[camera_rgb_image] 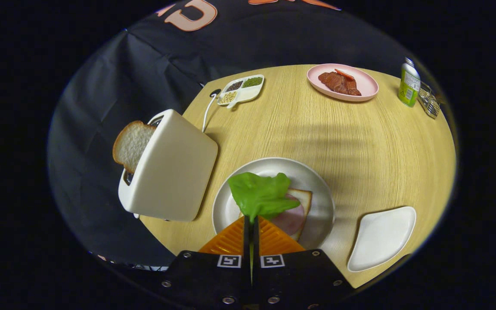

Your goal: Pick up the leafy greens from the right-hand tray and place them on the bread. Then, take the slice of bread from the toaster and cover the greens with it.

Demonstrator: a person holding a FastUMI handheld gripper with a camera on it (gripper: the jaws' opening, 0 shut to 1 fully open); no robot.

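The gripper has its fingers pressed nearly together, with the stem end of the lettuce leaf pinched between them. The leaf spreads out just ahead of the fingertips and hangs over the round white plate.

On that plate lies a slice of bread with a pink round of ham on top. The leaf covers the near left part of the ham and bread, though whether it already touches them or is held just above them is hard to tell from this angle.

To the left of the plate stands a cream toaster, close beside the plate's rim. A second bread slice sticks up out of its slot. A white cord runs from behind the toaster toward the far edge of the counter.

To the right of the plate, apart from it, sits an empty white tray with rounded corners.

Well beyond the fingers, at the far side of the counter, there is a small divided dish holding seeds or spices in separate compartments. Further right is a pink plate with reddish-brown meat slices. A green bottle stands upright near the far right edge, just beside a small wire rack.
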